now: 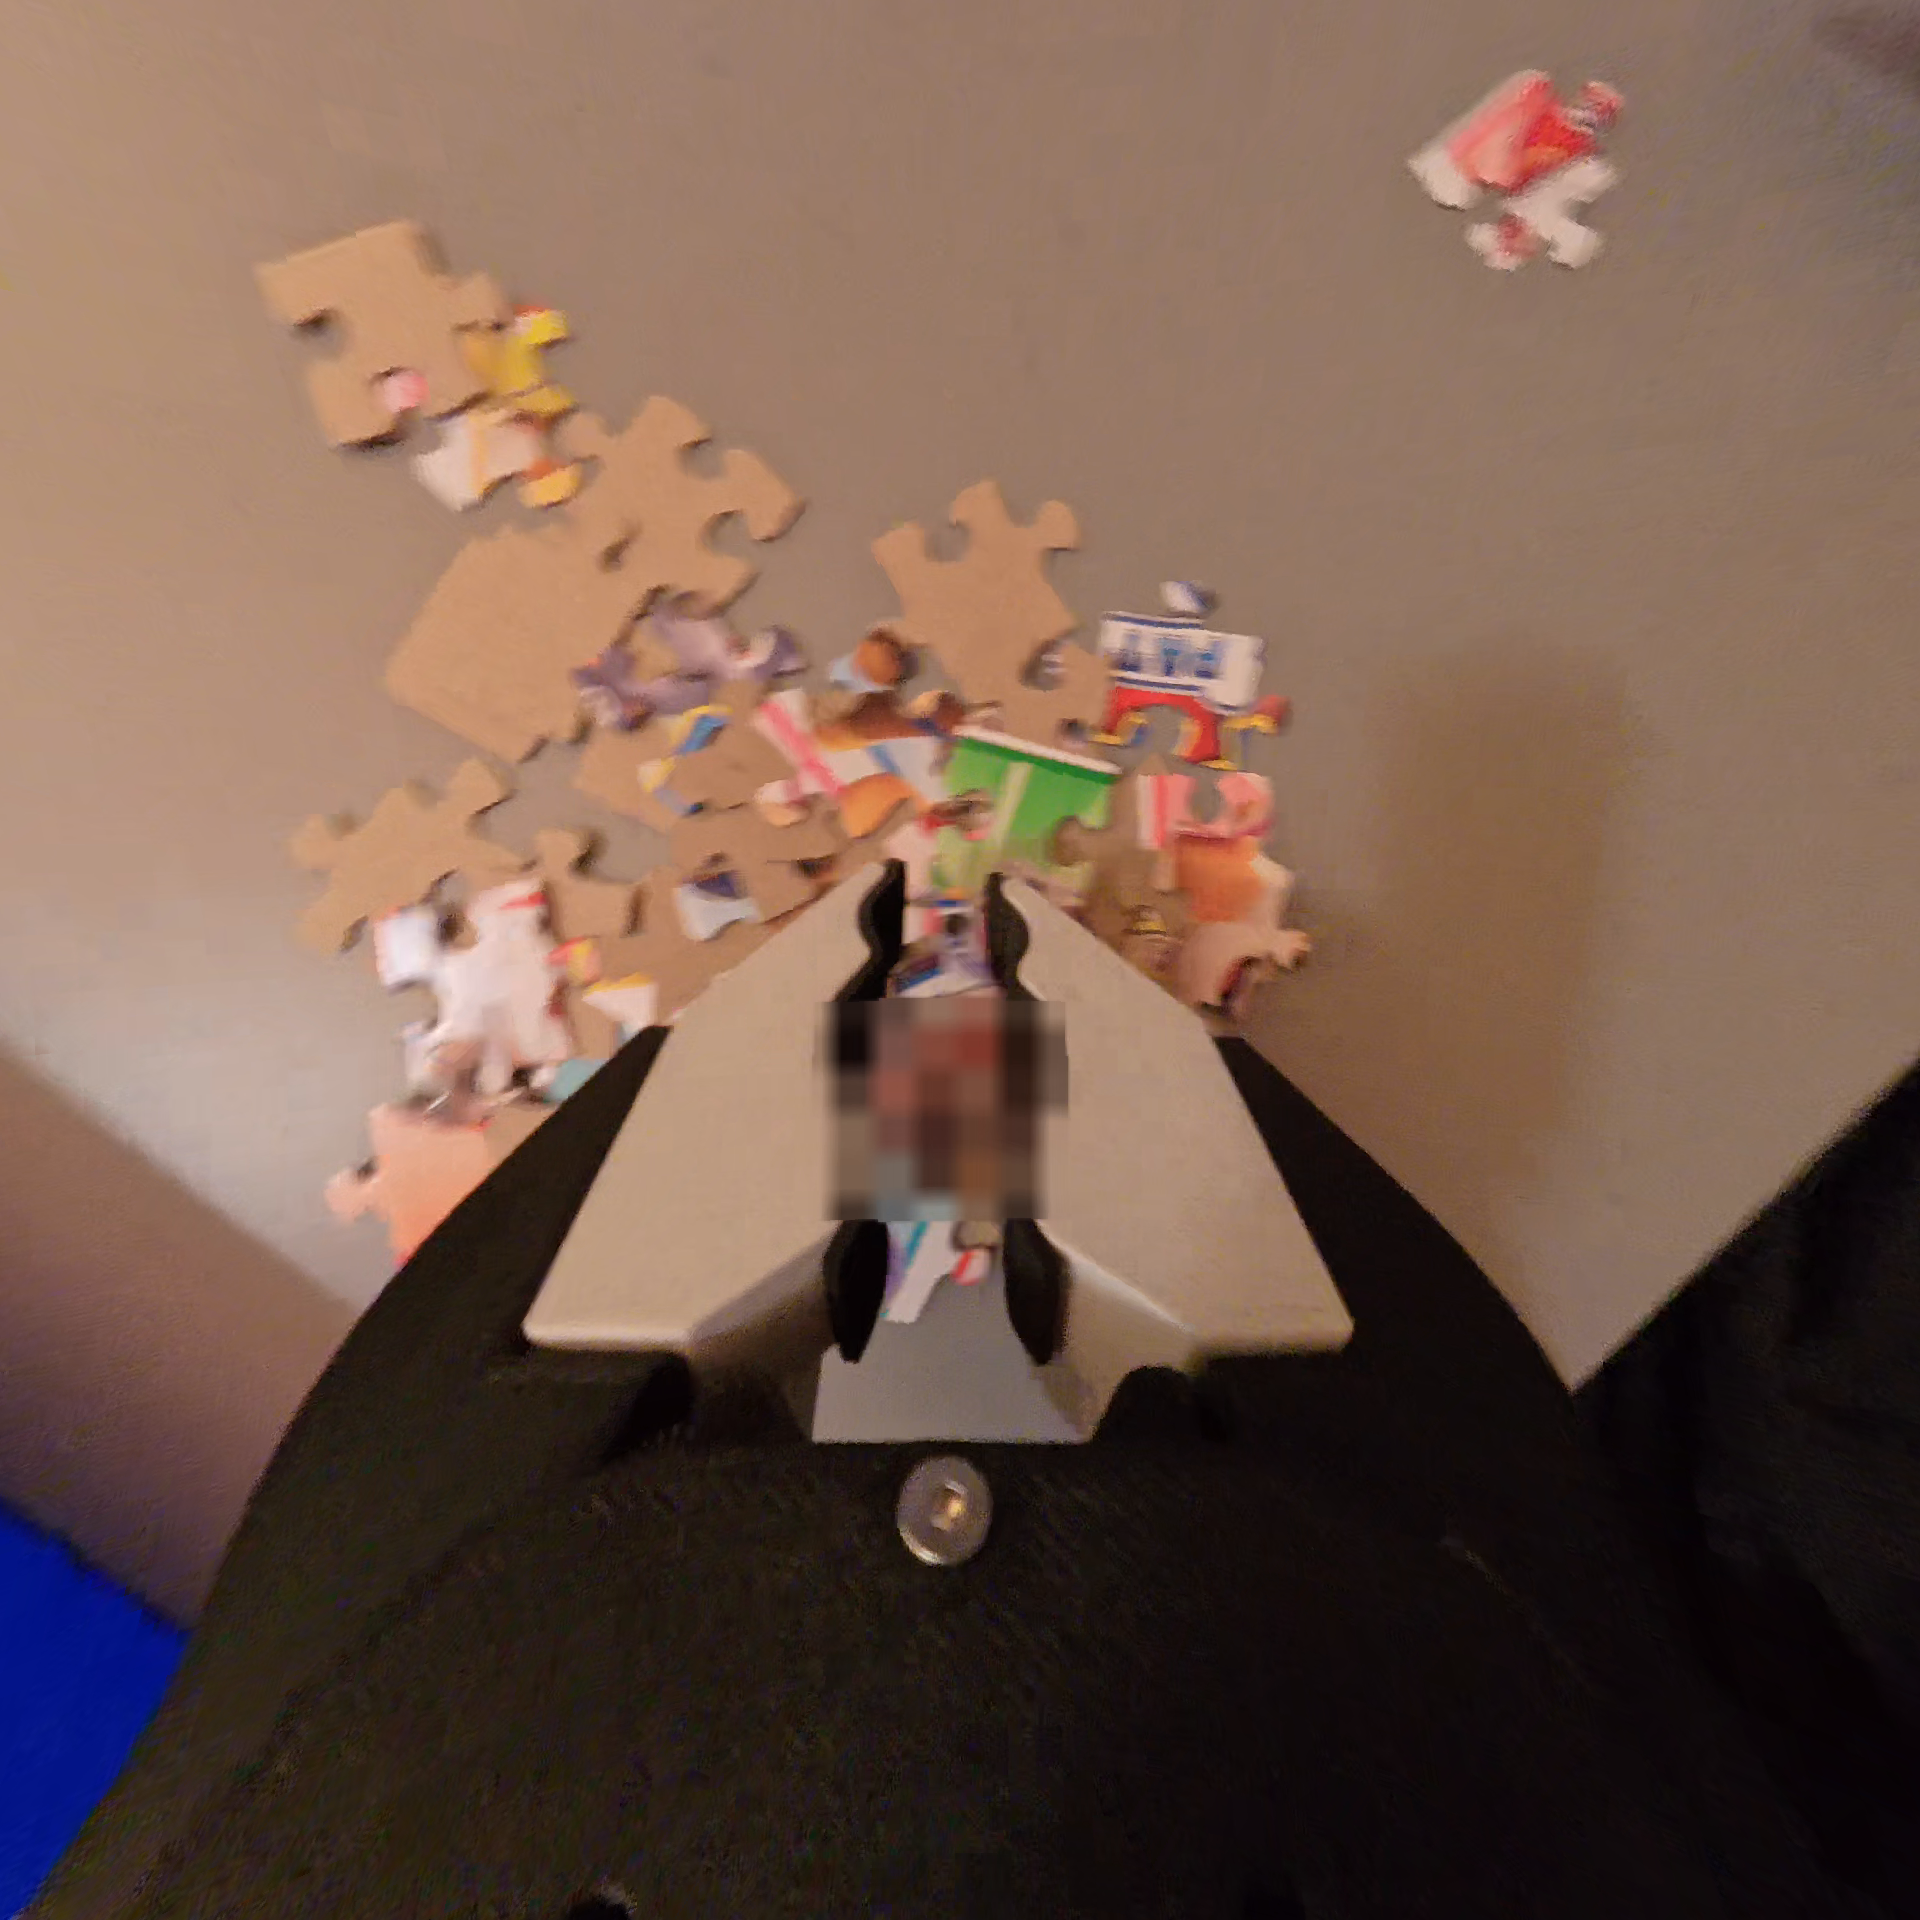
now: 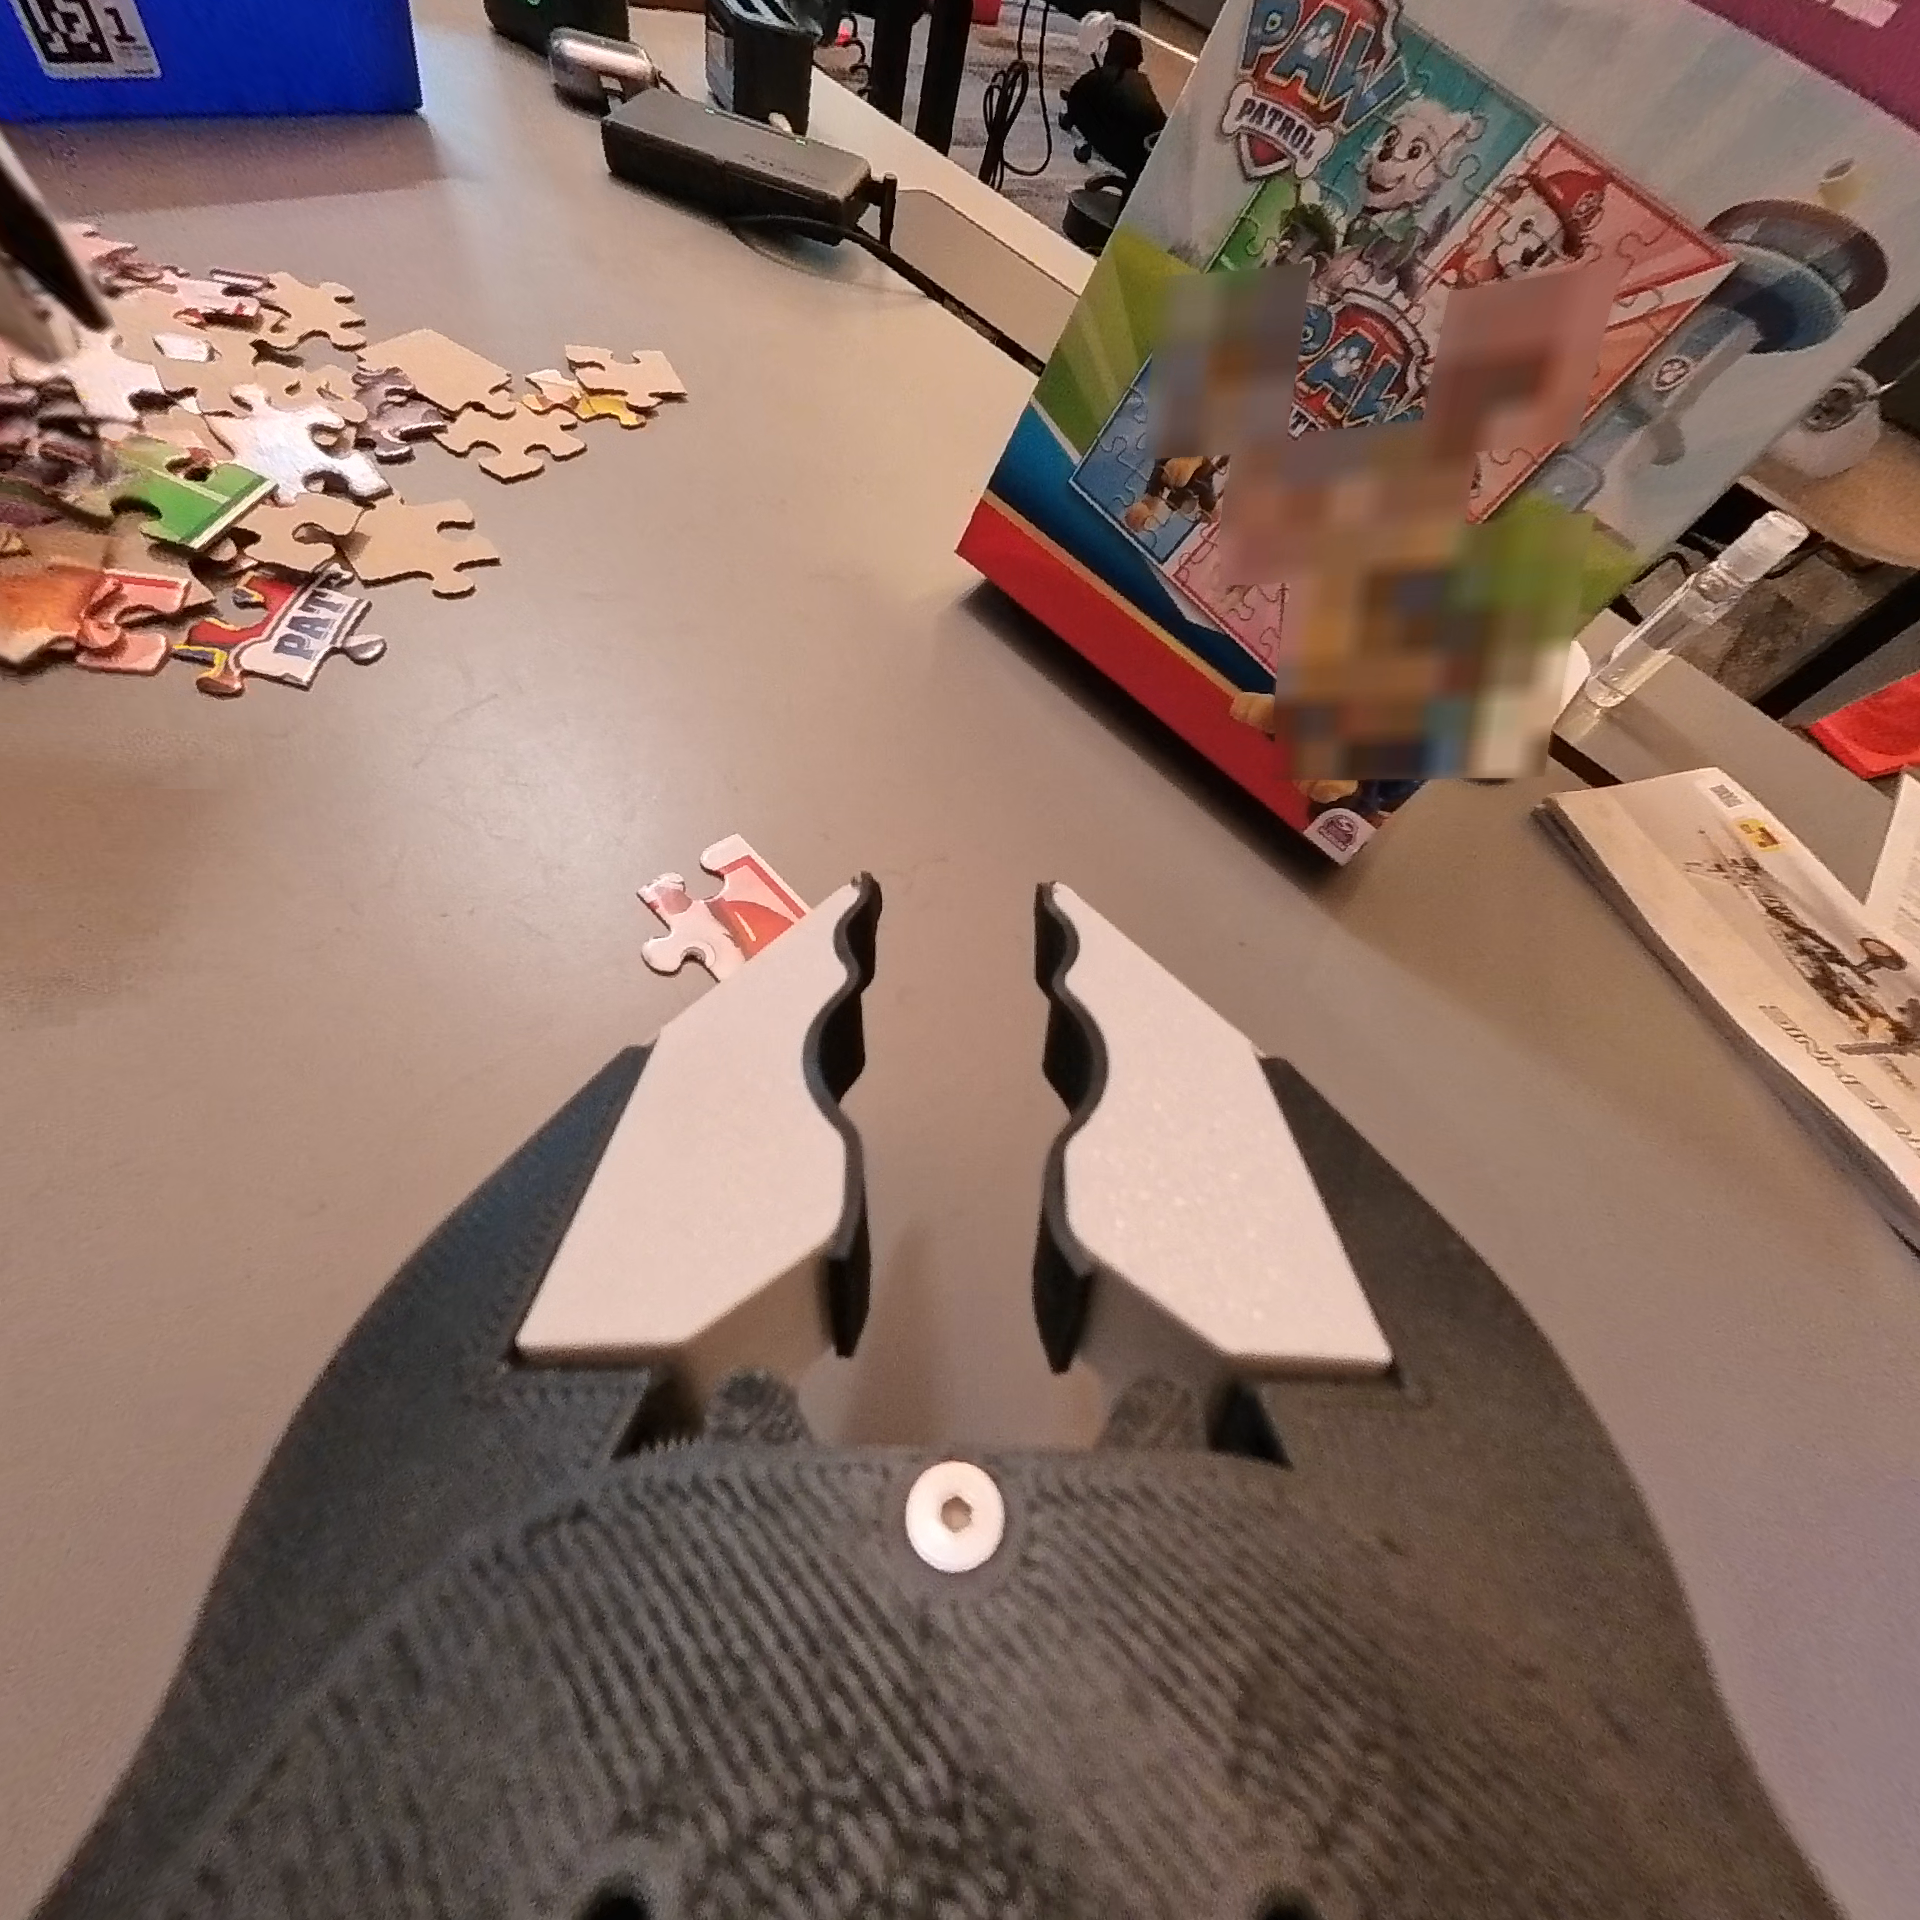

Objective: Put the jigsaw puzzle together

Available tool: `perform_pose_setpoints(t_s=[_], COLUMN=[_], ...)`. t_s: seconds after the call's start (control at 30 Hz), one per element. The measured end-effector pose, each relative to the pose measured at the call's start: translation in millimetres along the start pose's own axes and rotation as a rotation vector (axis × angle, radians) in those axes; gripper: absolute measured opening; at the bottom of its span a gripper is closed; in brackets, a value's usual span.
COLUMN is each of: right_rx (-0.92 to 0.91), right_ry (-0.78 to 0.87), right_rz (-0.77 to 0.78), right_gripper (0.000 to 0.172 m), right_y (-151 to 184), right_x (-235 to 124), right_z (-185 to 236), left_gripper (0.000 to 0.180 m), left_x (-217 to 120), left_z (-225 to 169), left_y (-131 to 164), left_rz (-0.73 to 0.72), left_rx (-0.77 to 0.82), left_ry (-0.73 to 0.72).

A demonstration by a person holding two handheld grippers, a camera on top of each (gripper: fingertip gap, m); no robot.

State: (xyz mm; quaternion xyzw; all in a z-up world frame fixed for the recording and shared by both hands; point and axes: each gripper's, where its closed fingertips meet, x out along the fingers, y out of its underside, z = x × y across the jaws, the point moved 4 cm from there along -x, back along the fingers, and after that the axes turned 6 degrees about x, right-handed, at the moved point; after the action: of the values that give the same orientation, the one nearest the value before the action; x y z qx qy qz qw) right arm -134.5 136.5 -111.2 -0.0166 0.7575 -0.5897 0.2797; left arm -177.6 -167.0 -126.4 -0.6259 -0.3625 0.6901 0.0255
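The grey worktop point(image 2: 644, 665) fills both views, and at the upper right of the right wrist view a big colourful puzzle box point(image 2: 1340, 343) stands tilted on it, with a booklet point(image 2: 1766, 966) lying at the right edge. In the upper left of that view a blue bin point(image 2: 260, 52) sits at the back, and a black power adapter point(image 2: 727, 156) lies top centre. The pile of puzzle pieces point(image 1: 727, 727) spreads across the middle of the left wrist view, many face down showing brown card. The left hand-held gripper point(image 1: 943, 894) is right down in that pile, jaws drawn narrow with printed pieces between them; motion blur means I cannot tell whether the pads are pinching one. The right hand-held gripper point(image 2: 956, 904) is low centre in its view, spread wide over bare worktop, nothing in it. Just beside its left fingertip lies a lone red-and-white puzzle piece point(image 2: 717, 904), partly tucked behind that finger.
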Motion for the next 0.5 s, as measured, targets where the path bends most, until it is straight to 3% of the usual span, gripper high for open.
perform_pose_setpoints(t_s=[0.1, 0.23, 0.4, 0.5], right_rx=[-0.002, -0.001, -0.001, -0.004], right_ry=[0.002, 0.003, -0.001, 0.001], right_rz=[0.001, 0.0, -0.004, -0.004], right_gripper=[0.029, 0.029, 0.029, 0.029], right_y=[0, 0, -1, -1], right_x=[0, 0, -1, -1], right_z=[0, -1, 0, 0], left_gripper=[0.033, 0.032, 0.031, 0.018], left_x=[10, 25, 32, 26], left_z=[-31, -57, -62, -68], left_y=[-8, -10, -1, 11], left_rz=[0.025, 0.121, 0.206, 0.266], left_rx=[0.127, 0.17, 0.168, 0.166], left_ry=[0.083, 0.154, 0.165, 0.214])
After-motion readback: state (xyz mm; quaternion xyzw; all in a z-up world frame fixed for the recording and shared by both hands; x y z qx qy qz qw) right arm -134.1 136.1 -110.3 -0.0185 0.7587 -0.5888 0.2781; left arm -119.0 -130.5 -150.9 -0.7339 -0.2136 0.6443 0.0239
